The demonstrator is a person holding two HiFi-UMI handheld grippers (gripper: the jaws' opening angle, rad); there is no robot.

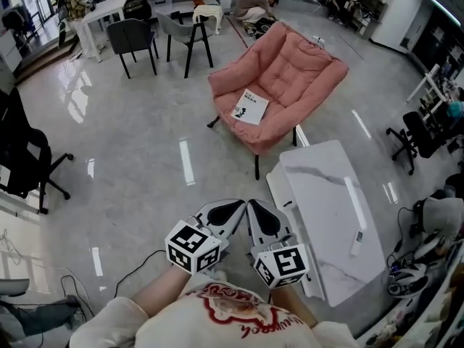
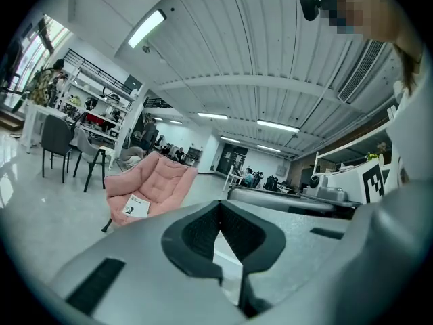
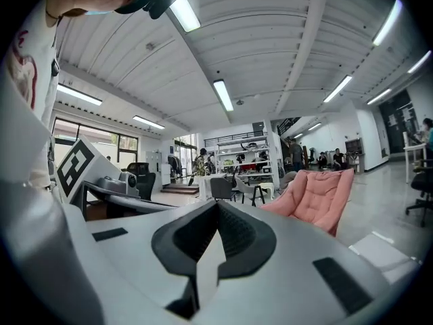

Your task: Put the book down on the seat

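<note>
lying on the pink seat, book, well apart from both closed grippers

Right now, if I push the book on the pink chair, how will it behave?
The book looks thin, so probably light and bendy. The quilted cushion of the pink chair likely grips it, so it should drag, not slide.

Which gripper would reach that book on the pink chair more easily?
Left, slightly: the left gripper has the book in its view, the right gripper sees only the pink chair. Both are shut, empty, far off.
</note>
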